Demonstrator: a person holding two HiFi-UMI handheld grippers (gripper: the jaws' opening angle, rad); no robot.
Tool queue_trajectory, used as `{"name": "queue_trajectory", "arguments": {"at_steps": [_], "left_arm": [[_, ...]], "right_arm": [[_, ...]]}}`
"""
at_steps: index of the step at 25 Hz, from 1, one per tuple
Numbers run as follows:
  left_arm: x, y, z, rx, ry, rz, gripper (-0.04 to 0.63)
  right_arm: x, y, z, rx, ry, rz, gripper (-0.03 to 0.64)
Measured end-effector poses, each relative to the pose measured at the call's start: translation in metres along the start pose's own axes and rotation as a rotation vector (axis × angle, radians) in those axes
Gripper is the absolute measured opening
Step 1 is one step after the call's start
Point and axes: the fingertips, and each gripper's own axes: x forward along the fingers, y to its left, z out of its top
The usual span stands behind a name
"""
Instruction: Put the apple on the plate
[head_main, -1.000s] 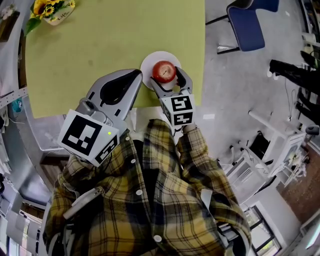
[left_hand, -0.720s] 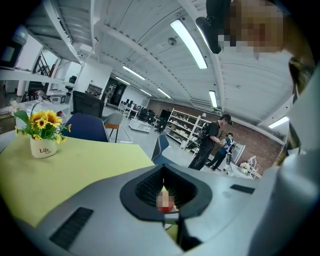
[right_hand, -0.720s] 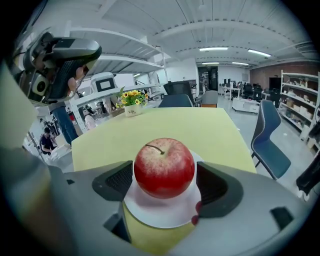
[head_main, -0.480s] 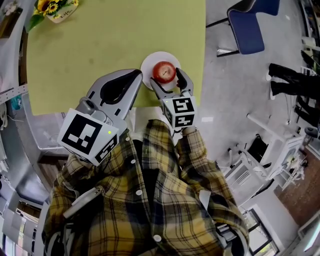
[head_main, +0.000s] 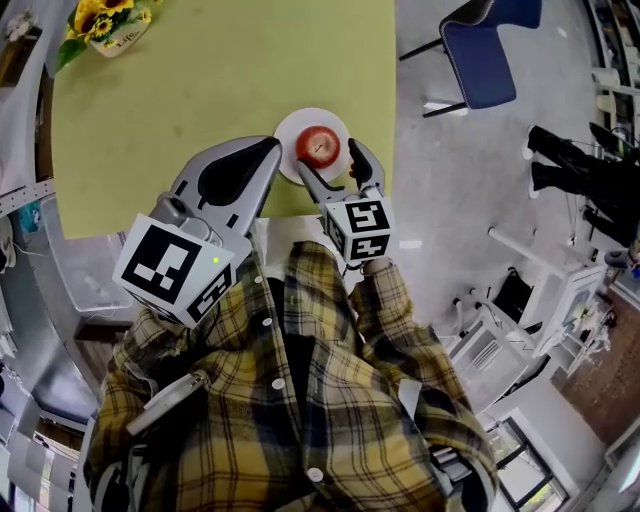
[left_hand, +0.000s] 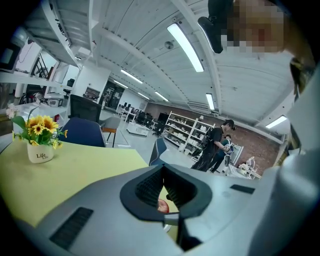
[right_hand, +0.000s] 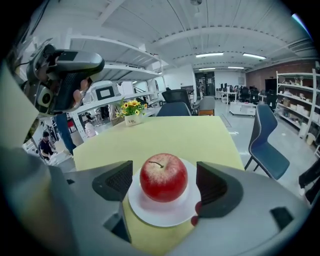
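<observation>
Right gripper (head_main: 329, 163) jaws are apart; the red apple (right_hand: 163, 177) sits between them on the white plate (right_hand: 150, 210), untouched. Placement looks done, so your next move is to back straight out. Left gripper (left_hand: 162, 187) is closed and empty.

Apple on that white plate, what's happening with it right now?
A person holds a two-jaw gripper in each hand at the near edge of a yellow-green table. The apple sits upright on the white plate. The right gripper has its jaws open on either side of the apple, clear of it, so the placing looks done. The left gripper hangs beside it, jaws shut and empty.
</observation>
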Motion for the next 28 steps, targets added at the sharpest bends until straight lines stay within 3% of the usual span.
{"name": "queue_trajectory", "arguments": {"at_steps": [5, 15, 22, 26, 28], "left_arm": [[-0.001, -0.012, 0.021, 0.017, -0.045, -0.025, 0.008], [-0.014, -0.03, 0.075, 0.08, -0.169, -0.032, 0.008], [-0.018, -0.05, 0.082, 0.093, -0.189, -0.086, 0.008], [-0.013, -0.057, 0.081, 0.089, -0.179, -0.113, 0.008], [-0.012, -0.058, 0.081, 0.09, -0.172, -0.122, 0.008]], "right_arm": [[-0.025, 0.011, 0.022, 0.042, -0.018, 0.058, 0.373], [-0.085, 0.034, 0.12, 0.097, -0.246, 0.169, 0.354], [-0.137, 0.051, 0.181, 0.024, -0.394, 0.166, 0.207], [-0.157, 0.054, 0.195, 0.01, -0.438, 0.146, 0.123], [-0.162, 0.051, 0.197, 0.026, -0.451, 0.129, 0.044]]}}
